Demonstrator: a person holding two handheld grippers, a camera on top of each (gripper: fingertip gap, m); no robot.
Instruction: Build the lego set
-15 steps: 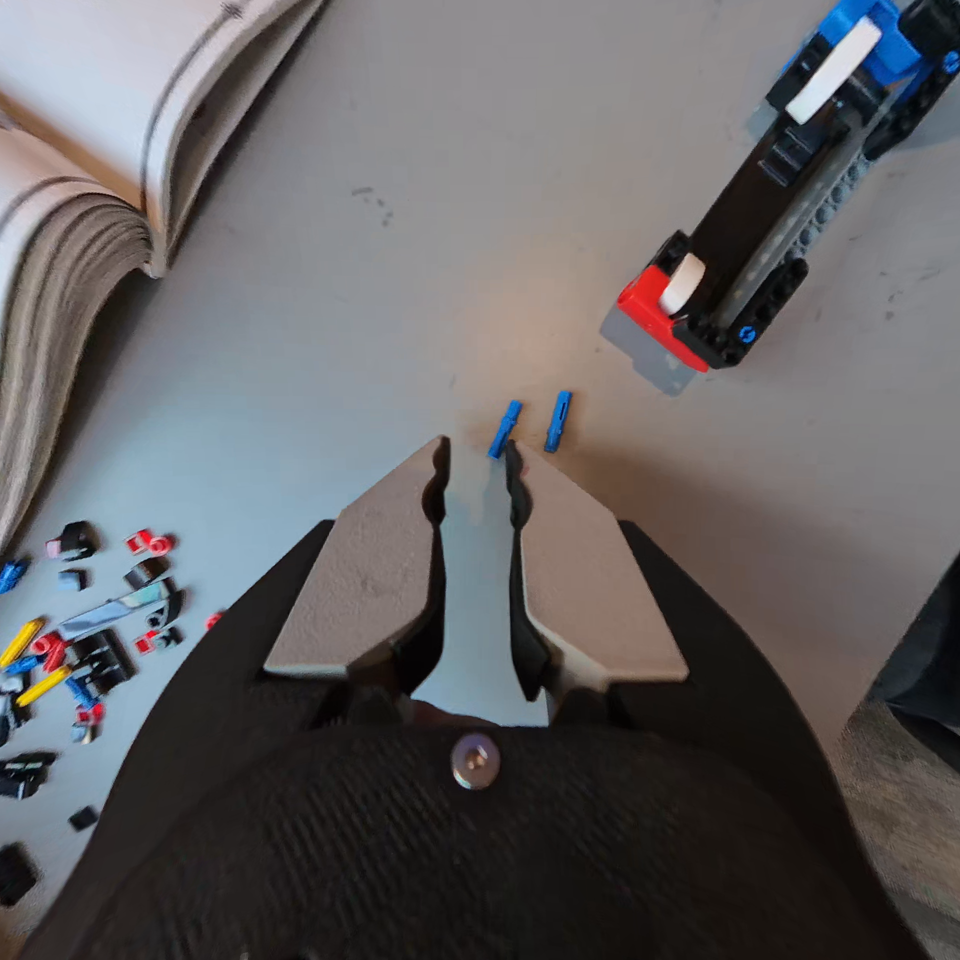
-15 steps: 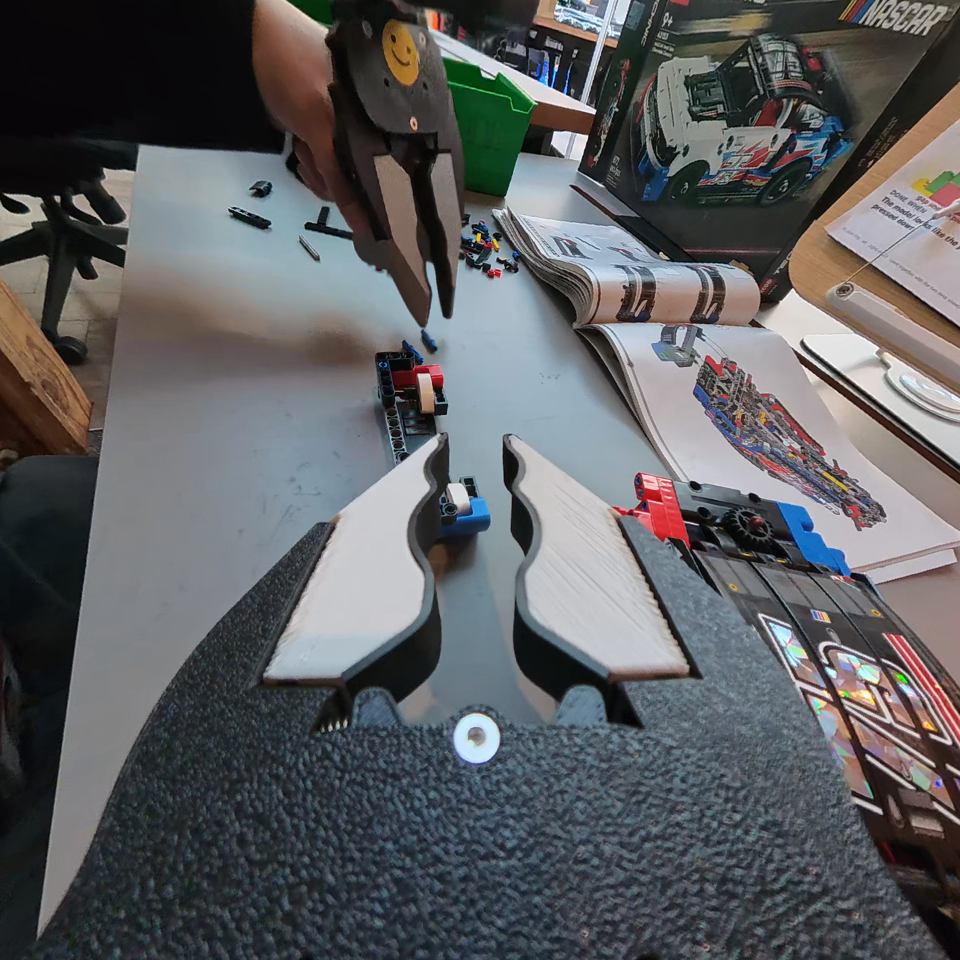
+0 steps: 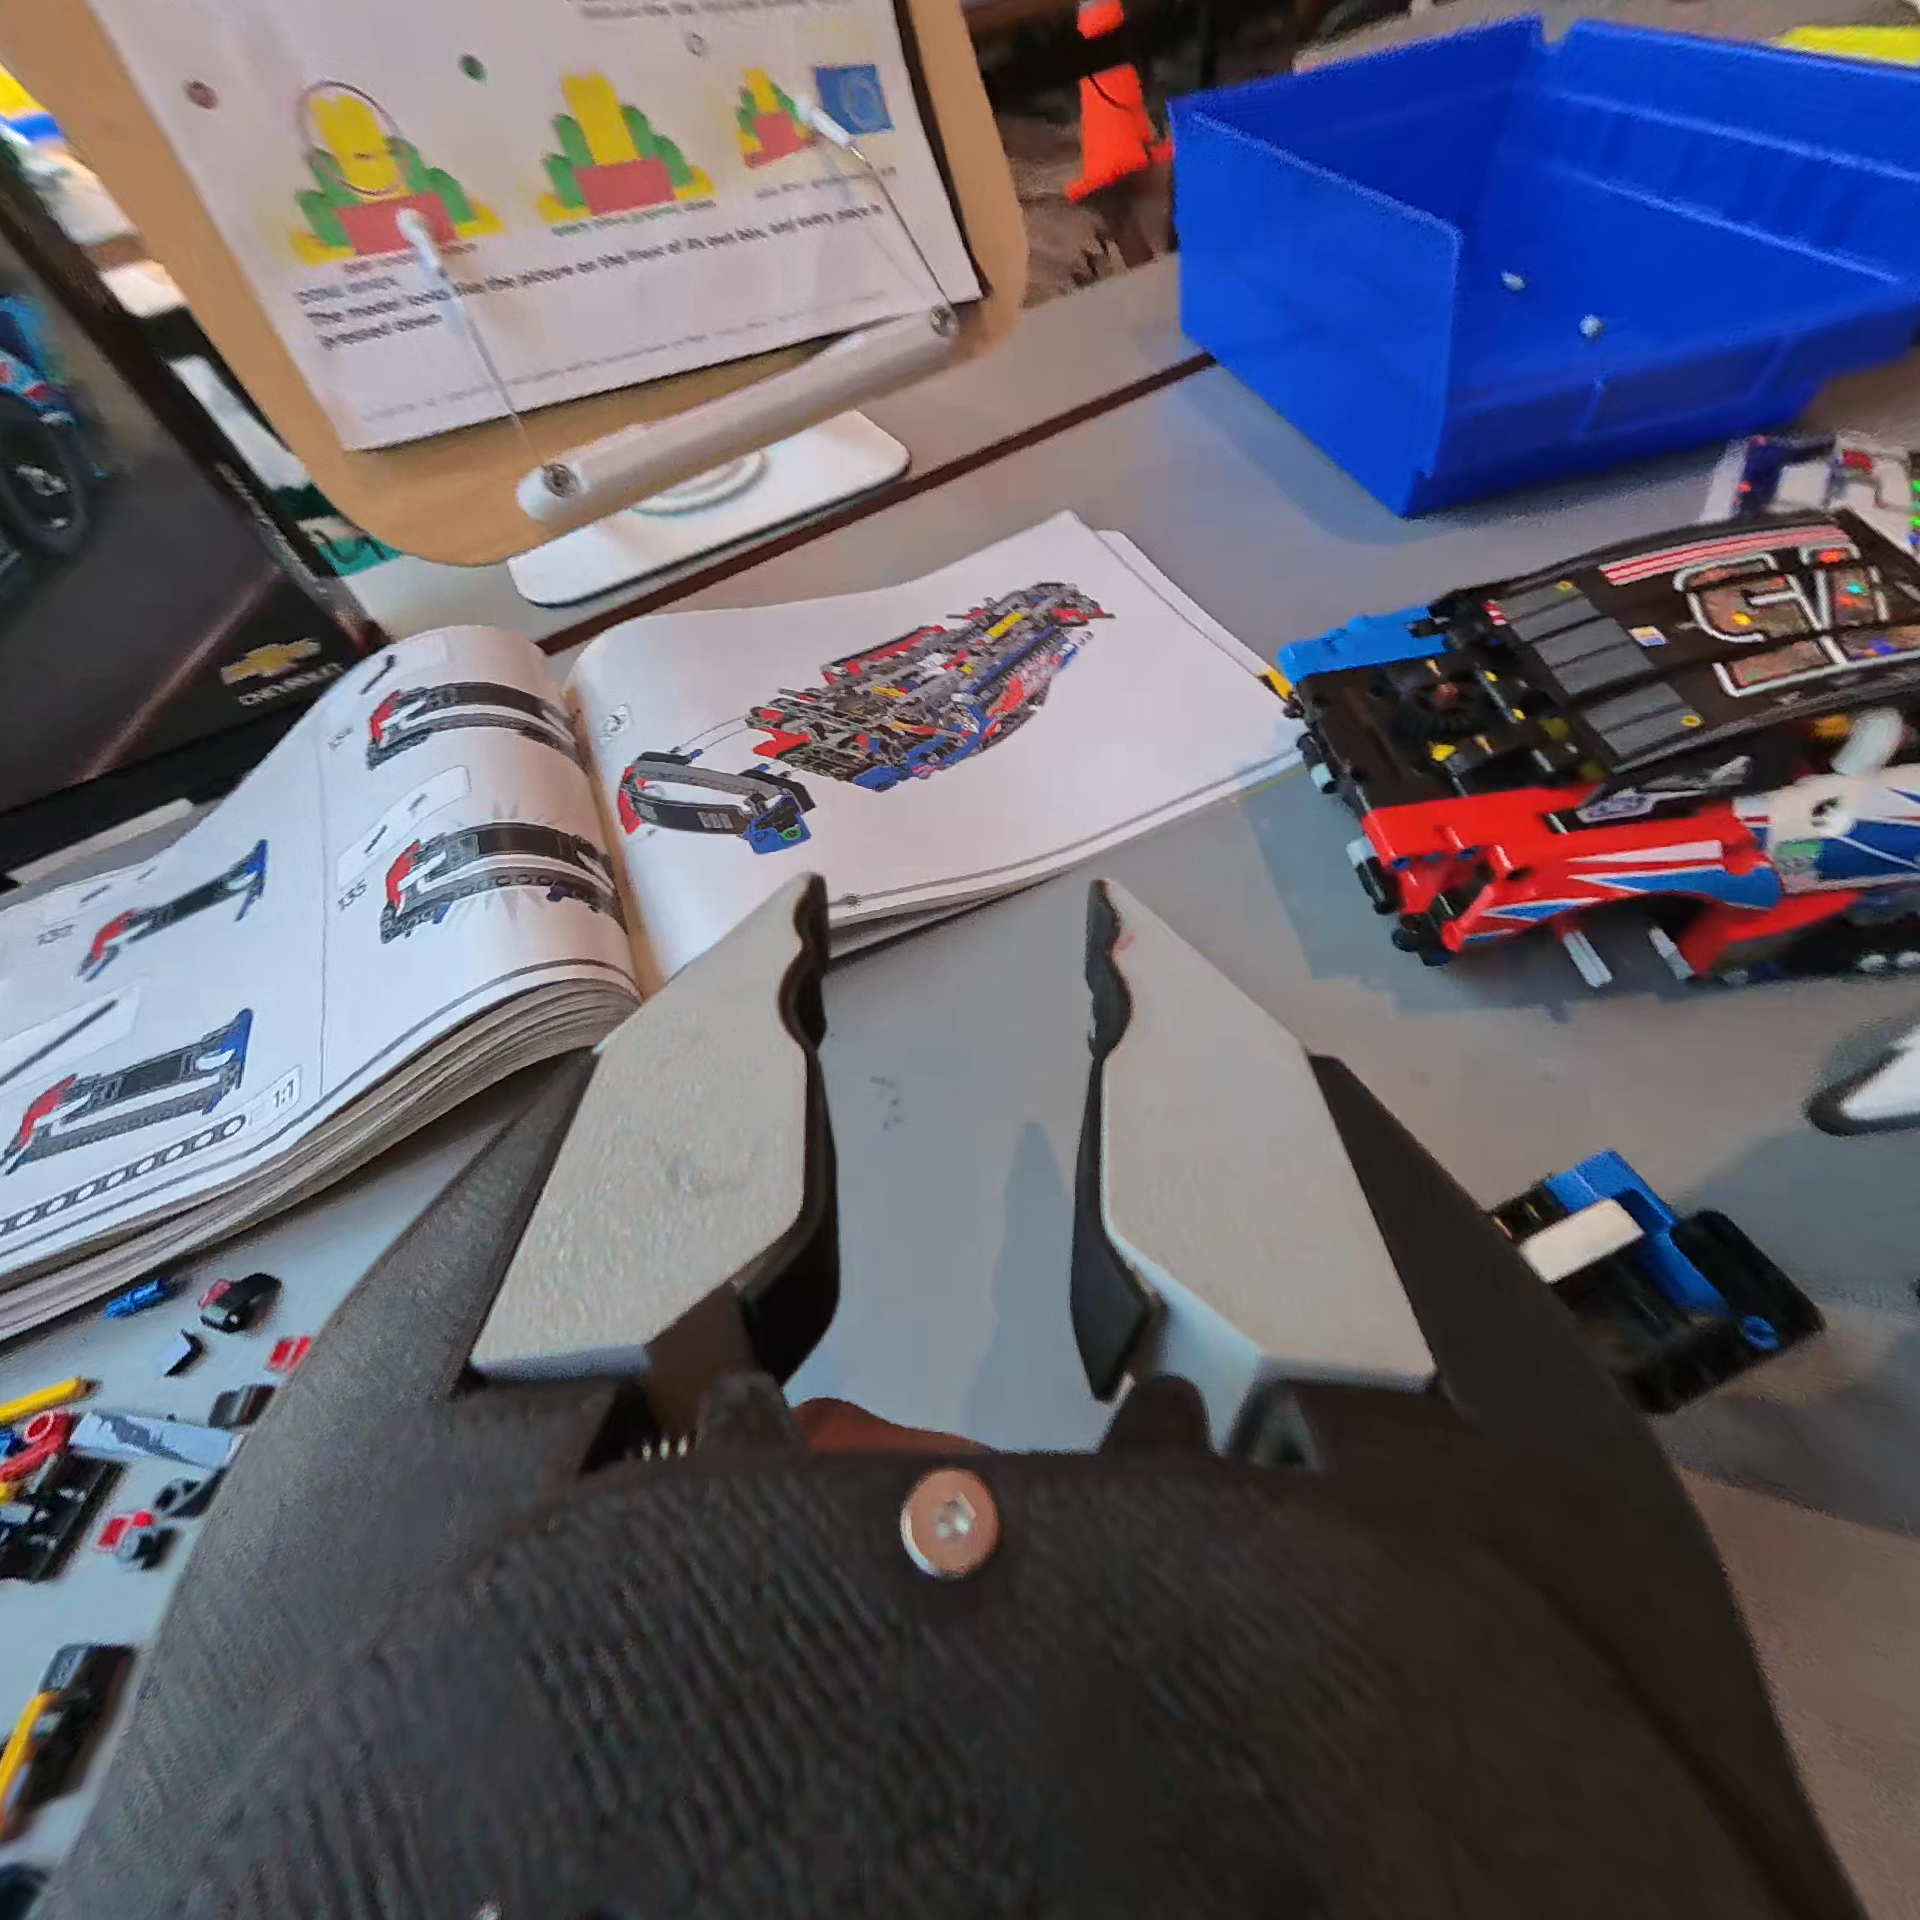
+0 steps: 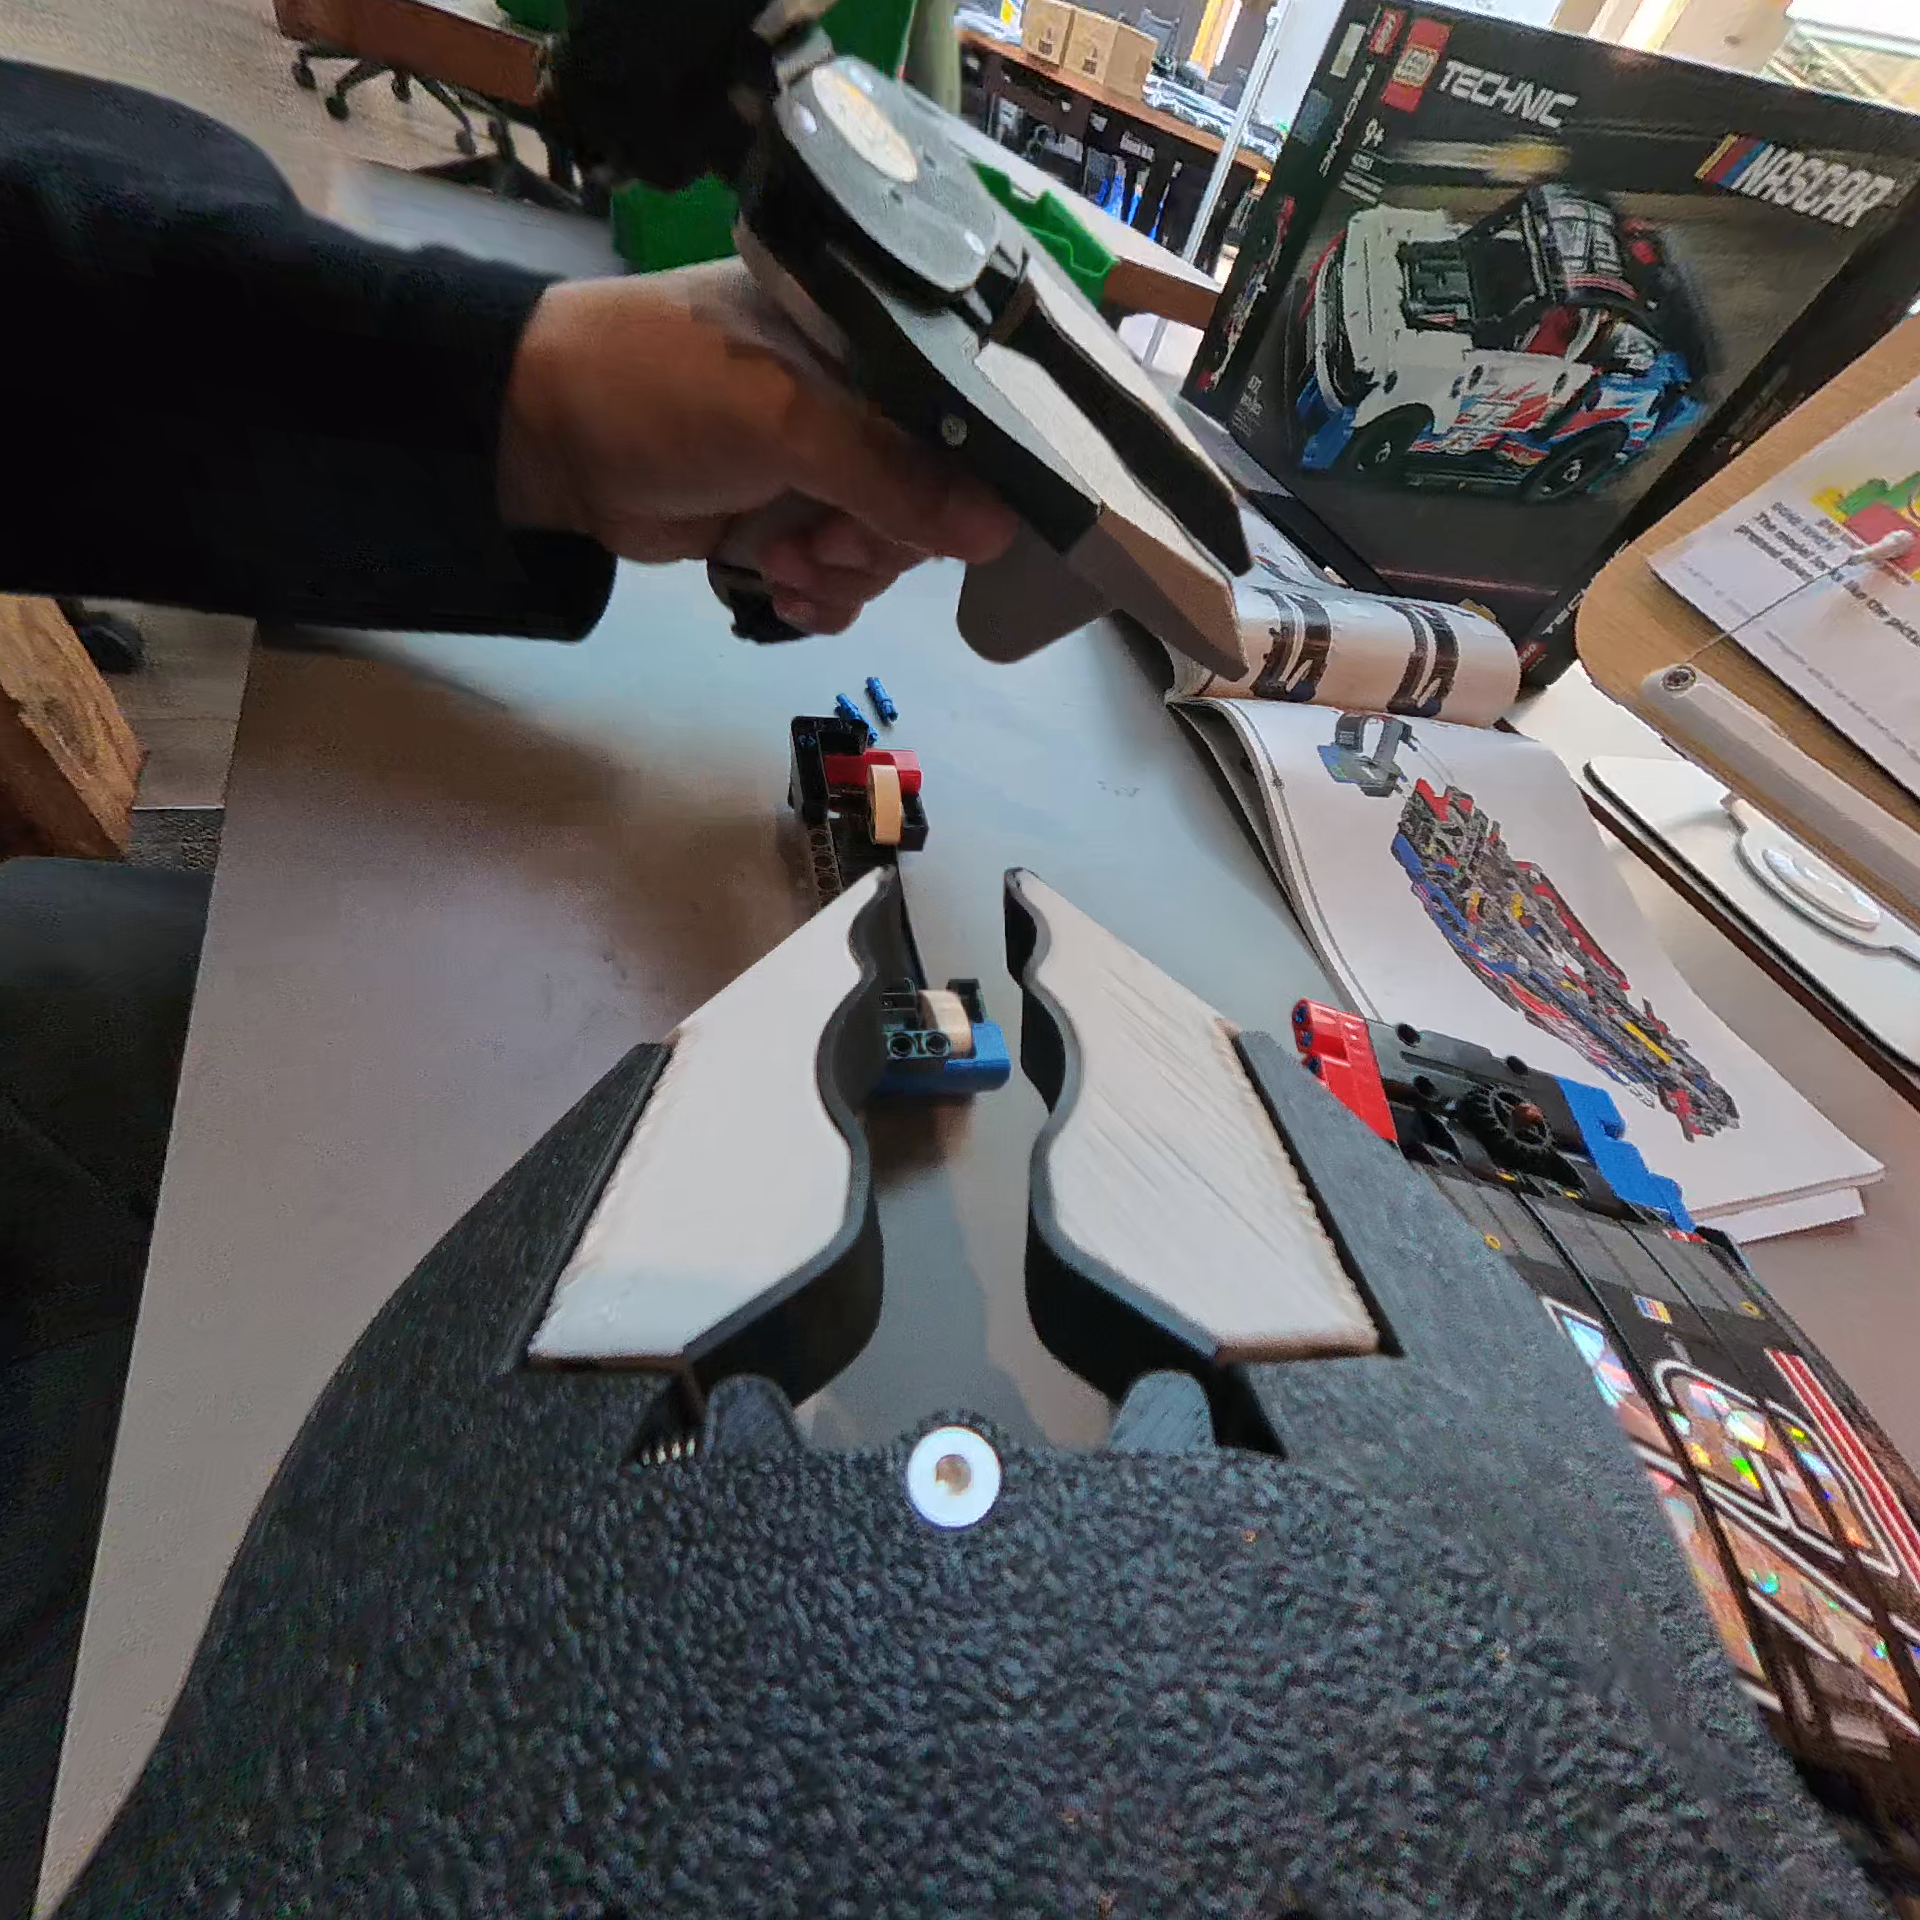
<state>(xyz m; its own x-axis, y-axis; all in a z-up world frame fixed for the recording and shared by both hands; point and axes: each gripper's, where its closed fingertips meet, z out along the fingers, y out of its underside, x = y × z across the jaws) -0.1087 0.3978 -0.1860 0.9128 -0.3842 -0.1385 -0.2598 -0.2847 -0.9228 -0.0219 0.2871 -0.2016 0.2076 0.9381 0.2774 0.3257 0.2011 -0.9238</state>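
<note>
The left gripper (image 3: 954,971) hangs above the grey table (image 3: 1143,478) with its jaws apart and nothing between them, tilted up toward the open instruction booklet (image 3: 935,727) instead of down at the parts. The right gripper (image 4: 951,935) is low over the table, jaws also apart and empty, with the blue end of the long black strip (image 4: 940,1039) showing in the gap between its fingers; I cannot tell whether either finger touches it.

The strip lies flat near the middle of the table. In the right wrist view its long axis runs away from the camera, blue end nearest and red end (image 4: 868,774) farthest. Two small blue pins (image 4: 868,701) lie loose just past the red end, roughly parallel to each other.

The likely trouble is the pins: they are tiny and round, so a slightly off-centre pinch could flick one away or roll it under the strip. With the left gripper aimed at the booklet, the pins are out of its own view, so it would need lining up again. If the right gripper closes on the strip only at the blue end, the far end could swing when a pin is pushed in
</note>
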